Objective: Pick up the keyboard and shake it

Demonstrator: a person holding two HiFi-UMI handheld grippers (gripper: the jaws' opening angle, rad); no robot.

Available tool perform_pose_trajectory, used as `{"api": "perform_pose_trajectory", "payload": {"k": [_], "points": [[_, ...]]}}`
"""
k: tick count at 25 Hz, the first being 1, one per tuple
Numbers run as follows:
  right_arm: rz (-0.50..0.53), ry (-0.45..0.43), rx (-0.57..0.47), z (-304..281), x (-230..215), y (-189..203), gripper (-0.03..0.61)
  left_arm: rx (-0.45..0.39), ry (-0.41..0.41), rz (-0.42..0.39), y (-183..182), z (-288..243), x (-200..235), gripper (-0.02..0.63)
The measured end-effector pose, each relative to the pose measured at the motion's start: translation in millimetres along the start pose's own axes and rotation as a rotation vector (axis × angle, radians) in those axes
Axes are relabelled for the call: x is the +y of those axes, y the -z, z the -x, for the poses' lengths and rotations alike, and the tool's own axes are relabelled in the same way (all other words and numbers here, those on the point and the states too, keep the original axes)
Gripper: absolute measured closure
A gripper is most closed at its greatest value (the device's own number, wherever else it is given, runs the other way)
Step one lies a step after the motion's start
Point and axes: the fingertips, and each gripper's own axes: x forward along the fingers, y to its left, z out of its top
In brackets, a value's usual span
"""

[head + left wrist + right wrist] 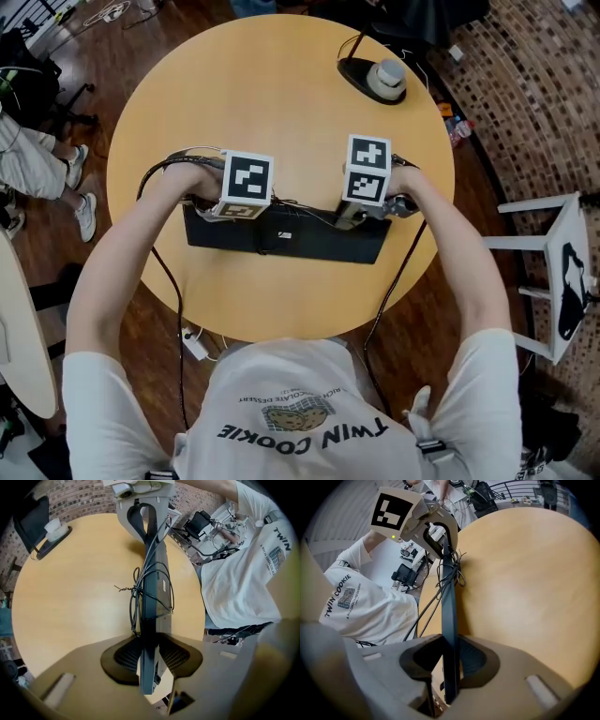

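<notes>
A black keyboard (pixel 286 239) is held edge-up over the near part of the round wooden table (pixel 281 94), its underside and label towards the head camera. Its cable (pixel 140 592) is coiled in a bundle against its back. My left gripper (pixel 223 208) is shut on the keyboard's left end, and both pads press its faces in the left gripper view (pixel 150 657). My right gripper (pixel 361 212) is shut on the right end, with the board (pixel 449 606) clamped between its pads (pixel 451 660). I cannot tell whether the lower edge touches the table.
A black stand with a white object (pixel 384 80) sits at the table's far right. A white stool (pixel 562 272) stands on the floor to the right. Another person's legs (pixel 37 169) are at the left. A power strip (pixel 195 342) lies below the table's near edge.
</notes>
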Motion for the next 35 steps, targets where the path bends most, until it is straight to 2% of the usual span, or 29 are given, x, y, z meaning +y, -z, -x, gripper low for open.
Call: {"api": "perform_pose_trajectory", "payload": {"k": [5, 7, 12, 18, 20, 23, 29, 33, 35], "points": [[-0.013, -0.094, -0.007, -4.7, -18.9, -2.7, 0.474, -0.001, 0.13, 0.04, 1.2, -14.3, 10.8, 0.488], [-0.027, -0.127, -0.01, -6.9, -25.1, -3.8, 0.471, -0.001, 0.157, 0.052, 2.3, -17.8, 15.7, 0.486], [-0.072, -0.218, -0.045, -11.2, -35.8, -3.2, 0.465, -0.004, 0.139, 0.079, 2.2, -27.2, 29.4, 0.468], [-0.079, -0.208, -0.084, -16.3, -49.3, -4.1, 0.463, -0.005, 0.123, 0.111, 1.6, -40.5, 36.2, 0.443], [-0.075, -0.175, -0.083, -18.9, -54.9, -1.5, 0.463, -0.009, 0.116, 0.118, -0.7, -44.9, 38.2, 0.439], [-0.052, -0.082, -0.07, -23.3, -61.4, -1.5, 0.46, -0.013, 0.086, 0.128, -0.5, -50.0, 40.9, 0.429], [-0.043, 0.089, -0.063, -16.7, -60.6, -4.9, 0.453, 0.019, -0.038, 0.104, 1.5, -45.5, 40.5, 0.434], [-0.011, 0.32, -0.079, -7.1, -66.5, -7.4, 0.452, 0.02, -0.158, 0.1, 0.6, -40.5, 41.2, 0.438], [-0.01, 0.431, -0.104, 0.8, -68.6, -10.0, 0.453, 0.006, -0.233, 0.104, 1.3, -35.5, 44.1, 0.461]]}}
